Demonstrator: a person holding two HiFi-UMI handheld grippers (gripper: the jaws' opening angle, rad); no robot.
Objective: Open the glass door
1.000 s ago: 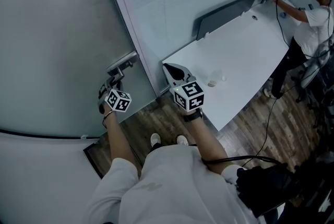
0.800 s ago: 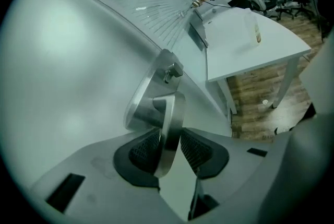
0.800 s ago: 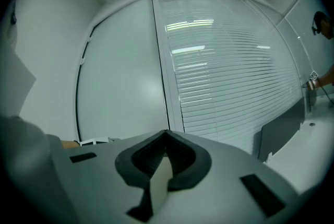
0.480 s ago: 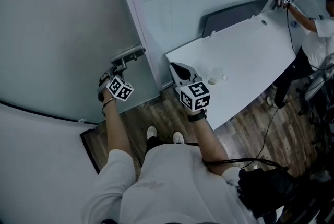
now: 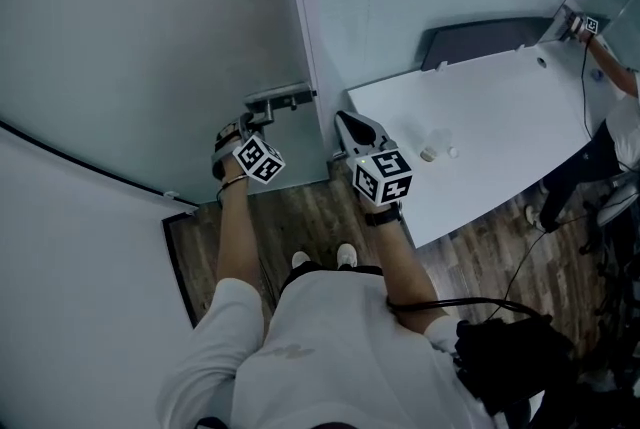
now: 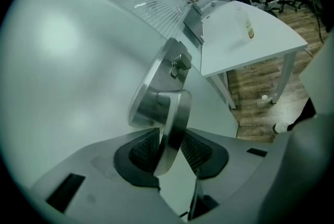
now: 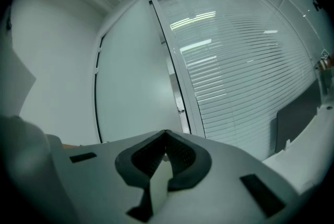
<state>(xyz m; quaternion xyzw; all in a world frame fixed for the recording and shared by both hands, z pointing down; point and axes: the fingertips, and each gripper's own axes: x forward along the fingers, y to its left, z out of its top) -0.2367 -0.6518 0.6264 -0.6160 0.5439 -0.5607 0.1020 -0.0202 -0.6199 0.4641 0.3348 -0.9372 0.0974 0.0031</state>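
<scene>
The frosted glass door (image 5: 150,47) fills the upper left of the head view. Its metal lever handle (image 5: 278,100) sits at the door's right edge, beside the pale frame post (image 5: 300,27). My left gripper (image 5: 243,125) is shut on that lever. In the left gripper view the lever (image 6: 175,118) runs down between the dark pads (image 6: 142,151), with the round lock plate (image 6: 156,82) behind it. My right gripper (image 5: 352,129) hovers shut and empty to the right of the handle, pointing level at the door frame (image 7: 175,82) and the blinds (image 7: 235,61).
A white table (image 5: 500,117) stands to the right, with a small bottle (image 5: 430,154) near its edge and a dark panel (image 5: 480,39) behind it. Another person's arm (image 5: 610,67) works at the table's far end. There is wood floor (image 5: 300,207) underfoot and a cable (image 5: 520,247).
Both grippers have shifted right in the head view. The left one kept its hold on the lever, and the handle with the door edge moved right with it.
</scene>
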